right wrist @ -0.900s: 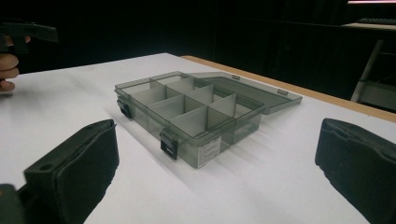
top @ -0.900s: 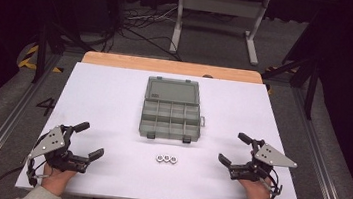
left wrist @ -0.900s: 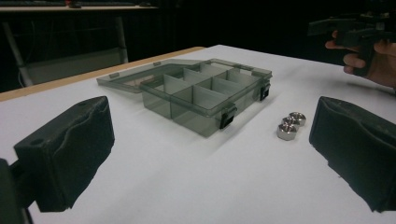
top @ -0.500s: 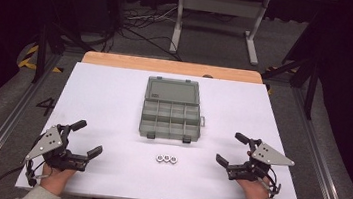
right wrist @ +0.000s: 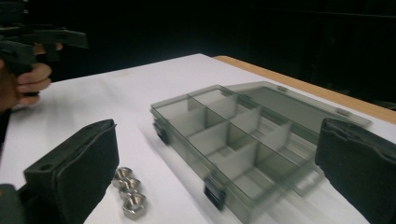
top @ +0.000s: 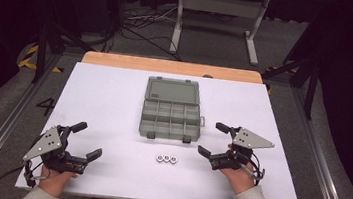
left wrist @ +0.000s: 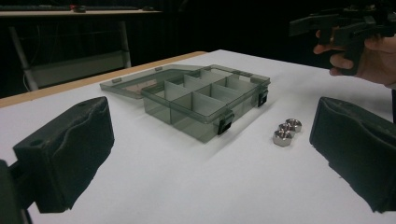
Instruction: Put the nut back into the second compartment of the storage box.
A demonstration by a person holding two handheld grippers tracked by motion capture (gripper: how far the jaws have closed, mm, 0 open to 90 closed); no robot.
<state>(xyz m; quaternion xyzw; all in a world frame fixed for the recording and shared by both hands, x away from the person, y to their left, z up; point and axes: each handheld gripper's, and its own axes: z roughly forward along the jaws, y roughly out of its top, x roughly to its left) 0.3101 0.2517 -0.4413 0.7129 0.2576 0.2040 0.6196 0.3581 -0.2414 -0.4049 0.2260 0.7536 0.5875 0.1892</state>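
White sheeting covers the table (top: 113,102), with dark floor, cables and a metal stand behind it. Landmark: the grey compartment box (top: 171,115), lid flipped open and lying flat on its far side. Well to the left of the box and nearer the person, the left gripper (top: 84,142) rests in a hand (top: 57,176), jaws spread wide and holding nothing. Just in front of the box, three metal nuts (top: 167,158) lie in a touching row. Right of the box and near its front corner, the right gripper (top: 213,140) sits in the other hand (top: 238,177), jaws likewise released and empty. The left gripper view shows the black latches (left wrist: 225,125) on the box's front wall and the other hand's fingers beyond it. The right gripper view reveals the dividers (right wrist: 233,140) inside the bare compartments, with the nuts (right wrist: 128,191) beside its left pad.
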